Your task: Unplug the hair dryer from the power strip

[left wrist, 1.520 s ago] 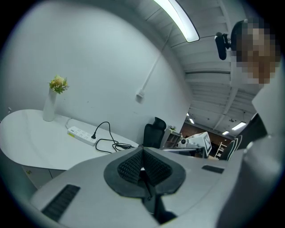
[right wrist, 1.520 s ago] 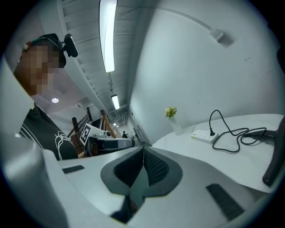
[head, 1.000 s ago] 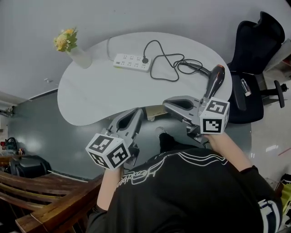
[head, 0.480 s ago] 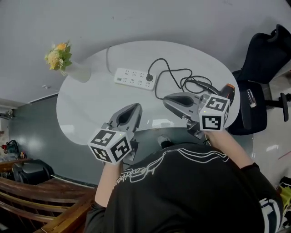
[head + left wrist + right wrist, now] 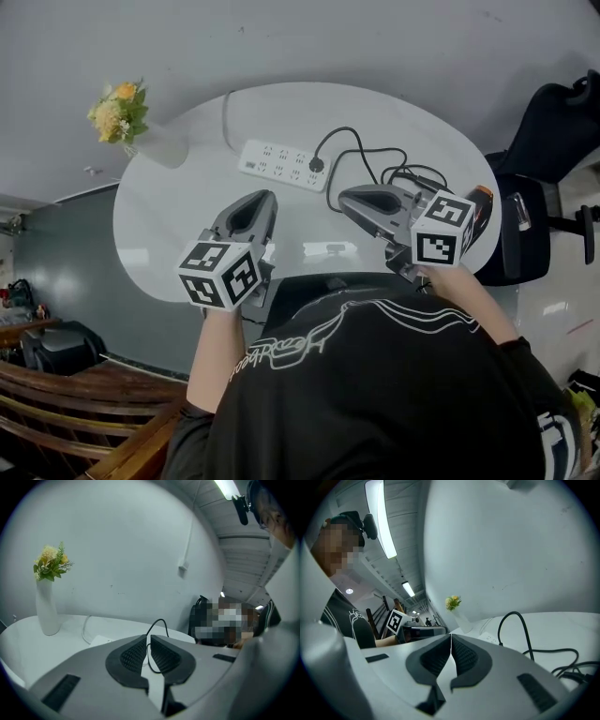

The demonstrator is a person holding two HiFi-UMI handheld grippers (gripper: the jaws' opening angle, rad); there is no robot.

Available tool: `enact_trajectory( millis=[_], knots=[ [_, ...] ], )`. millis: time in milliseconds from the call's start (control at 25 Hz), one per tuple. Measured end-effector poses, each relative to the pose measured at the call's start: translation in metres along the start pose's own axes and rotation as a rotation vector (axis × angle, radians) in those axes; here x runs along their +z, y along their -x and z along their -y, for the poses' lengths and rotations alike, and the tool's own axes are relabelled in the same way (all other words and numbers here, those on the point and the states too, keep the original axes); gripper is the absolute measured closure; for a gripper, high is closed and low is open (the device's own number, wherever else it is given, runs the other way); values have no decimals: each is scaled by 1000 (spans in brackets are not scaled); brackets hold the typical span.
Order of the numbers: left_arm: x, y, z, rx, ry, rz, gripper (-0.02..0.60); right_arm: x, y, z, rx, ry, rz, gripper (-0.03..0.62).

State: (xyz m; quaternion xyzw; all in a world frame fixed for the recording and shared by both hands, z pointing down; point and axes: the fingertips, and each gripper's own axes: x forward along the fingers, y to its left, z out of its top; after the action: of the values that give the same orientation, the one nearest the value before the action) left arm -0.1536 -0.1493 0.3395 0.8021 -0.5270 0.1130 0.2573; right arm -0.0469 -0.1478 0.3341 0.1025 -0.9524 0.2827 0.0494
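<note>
Nearest the camera, the person's black shirt [image 5: 375, 394] filled the bottom of the head view, with both forearms reaching out over the near edge of the white bench [image 5: 394, 112].

The left tool [image 5: 256, 196] hovered over the near left part of the bench, its marker cube [image 5: 220, 275] toward the person. In its own view the left tool [image 5: 147, 638] had its jaws drawn together with nothing clamped between the pads. A black loop of cable [image 5: 159, 620] showed beyond the tips, not inside them.

The right tool [image 5: 346, 197] hovered to the right and pointed left across the bench. In its own view the right tool [image 5: 451, 635] also had its jaws pressed together and empty.

Past both tools lay the white power strip [image 5: 281, 164], flat on the bench and just beyond the tips, touched by neither. The black plug [image 5: 317, 166] sat in a socket at the strip's right end. From it the cable [image 5: 361, 150] curled rightward in loose loops toward the hair dryer [image 5: 480, 208]. The dryer lay at the bench's right edge, mostly hidden behind the right tool's cube, with only its dark body and orange end showing.

Farther left, a white vase [image 5: 164, 145] with yellow flowers [image 5: 120, 105] stood upright near the far left rim, well apart from the strip. A black chair [image 5: 553, 103] stood beyond the bench on the right.
</note>
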Motion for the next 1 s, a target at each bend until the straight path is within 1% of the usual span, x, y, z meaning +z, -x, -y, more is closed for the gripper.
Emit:
enact_trajectory(
  millis=[200,240,320,440,720,880,1000],
  knots=[
    [-2,-22,-36,29,-31,-29,569,-2,-11,21,-34,-18,-8,597],
    [-3,-29,-42,24,-32,-37,548,-3,-13,25,-41,-25,-7,597],
    [-9,-42,-52,4,-24,-59,469,-7,-17,34,-59,-35,-12,597],
    [-22,-63,-68,-6,-27,-106,468,-11,-23,45,-80,-46,-18,597],
    [-55,-109,-106,10,-88,-241,468,-22,-40,67,-114,-88,-42,597],
    [-68,-124,-118,9,-92,-287,468,-31,-46,77,-128,-119,-61,597],
    [-70,-133,-124,9,-101,-295,468,-34,-50,85,-135,-132,-70,597]
  ],
)
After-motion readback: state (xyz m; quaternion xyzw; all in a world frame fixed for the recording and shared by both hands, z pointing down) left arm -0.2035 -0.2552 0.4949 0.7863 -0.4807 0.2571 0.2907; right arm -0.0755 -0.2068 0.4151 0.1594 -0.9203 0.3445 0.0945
